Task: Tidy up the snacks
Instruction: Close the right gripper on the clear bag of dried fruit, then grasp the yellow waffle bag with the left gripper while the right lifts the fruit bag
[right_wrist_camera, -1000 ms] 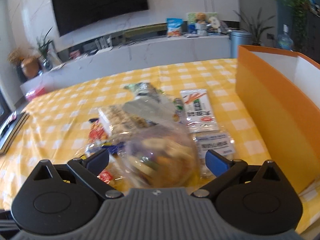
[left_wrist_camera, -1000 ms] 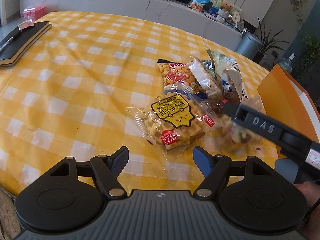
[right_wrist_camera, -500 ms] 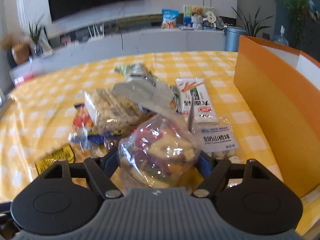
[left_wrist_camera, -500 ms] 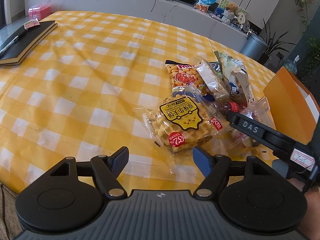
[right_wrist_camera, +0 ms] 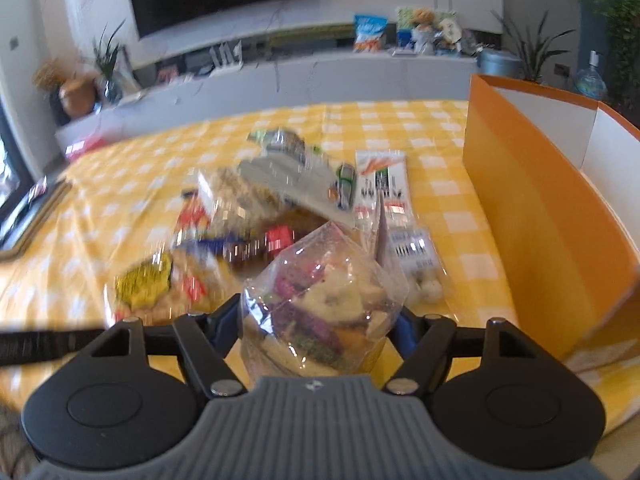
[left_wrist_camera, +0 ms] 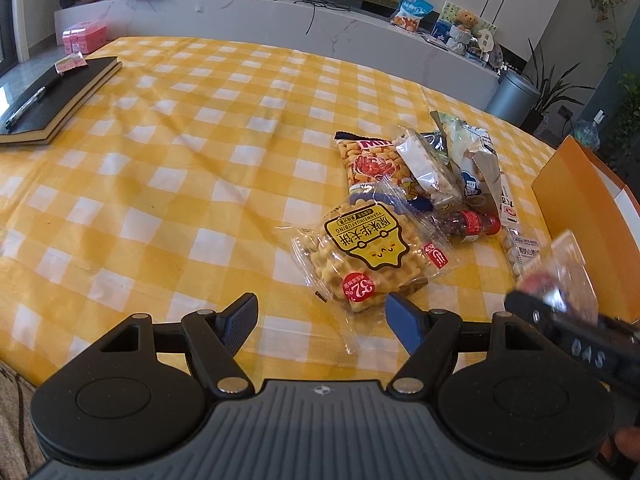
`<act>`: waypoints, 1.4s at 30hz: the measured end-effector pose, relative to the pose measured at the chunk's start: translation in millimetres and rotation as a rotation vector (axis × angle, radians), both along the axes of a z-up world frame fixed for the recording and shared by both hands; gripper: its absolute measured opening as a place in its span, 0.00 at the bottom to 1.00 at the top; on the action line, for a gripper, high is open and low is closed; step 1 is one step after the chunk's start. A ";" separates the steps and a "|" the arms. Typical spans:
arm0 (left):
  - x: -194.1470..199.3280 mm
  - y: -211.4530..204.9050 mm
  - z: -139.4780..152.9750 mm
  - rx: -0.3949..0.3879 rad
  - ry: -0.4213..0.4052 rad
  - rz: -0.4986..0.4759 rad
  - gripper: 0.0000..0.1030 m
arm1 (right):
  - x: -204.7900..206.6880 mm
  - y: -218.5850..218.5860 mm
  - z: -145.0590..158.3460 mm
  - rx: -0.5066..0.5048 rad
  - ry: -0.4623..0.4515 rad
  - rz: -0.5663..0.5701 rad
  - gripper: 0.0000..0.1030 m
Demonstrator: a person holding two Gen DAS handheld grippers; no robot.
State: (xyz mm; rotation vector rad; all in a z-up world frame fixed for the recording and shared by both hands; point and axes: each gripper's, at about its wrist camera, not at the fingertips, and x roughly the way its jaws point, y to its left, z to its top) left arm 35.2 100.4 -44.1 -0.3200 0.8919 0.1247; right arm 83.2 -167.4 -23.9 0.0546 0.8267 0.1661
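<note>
Between the right gripper's (right_wrist_camera: 318, 320) closing jaws sits a clear bag of mixed snacks (right_wrist_camera: 320, 304), pressed from both sides. Left gripper (left_wrist_camera: 322, 322) hovers with jaws open over the checkered surface (left_wrist_camera: 160, 184), near a waffle packet (left_wrist_camera: 368, 256).

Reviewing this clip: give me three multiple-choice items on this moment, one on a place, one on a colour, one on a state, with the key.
1. Where does the black notebook lie?
A. on the tablecloth's far left
B. inside the box
C. under the snack pile

2. What colour is the box outside?
A. blue
B. orange
C. green

3. What is between the right gripper pads?
A. nothing
B. the notebook
C. a clear bag of mixed snacks

Key: 1 A, it rests on the checked tablecloth far from the snacks; 2 B, its outer wall is orange; 3 C, the closing pads flank the bag.
</note>
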 end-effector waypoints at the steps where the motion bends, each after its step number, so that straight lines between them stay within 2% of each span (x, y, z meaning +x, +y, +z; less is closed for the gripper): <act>1: -0.4 -0.3 0.6 0.001 -0.002 0.001 0.83 | -3.5 -1.6 0.4 -0.010 0.019 0.006 0.70; 5: -2.1 -3.0 2.7 0.008 -0.011 -0.008 0.83 | -10.4 -3.0 -3.7 -0.054 0.073 0.004 0.70; 14: -1.8 -9.3 5.0 0.053 -0.026 -0.034 0.83 | -13.1 -0.4 -12.5 -0.116 0.034 0.012 0.70; 19: -2.8 -21.2 10.8 0.135 -0.056 -0.097 0.83 | -14.1 -1.2 -12.7 -0.130 0.010 0.028 0.69; 24: -0.3 -34.2 24.5 0.247 -0.098 -0.224 0.87 | -13.7 -14.8 -12.0 -0.105 0.000 0.022 0.69; 29: 16.0 -44.7 19.7 0.272 -0.054 -0.393 0.88 | -13.7 -34.3 -13.5 -0.049 -0.003 0.009 0.69; 34: 39.9 -59.1 2.7 0.357 0.000 -0.550 0.88 | -13.1 -43.7 -14.4 0.005 -0.003 0.002 0.69; 38: 64.3 -59.8 -10.5 0.399 0.039 -0.589 0.88 | -12.7 -44.5 -14.4 0.013 -0.003 0.003 0.69; 42: 83.3 -54.2 -23.2 0.363 0.062 -0.595 0.96 | -12.3 -44.8 -14.6 0.017 -0.003 0.002 0.69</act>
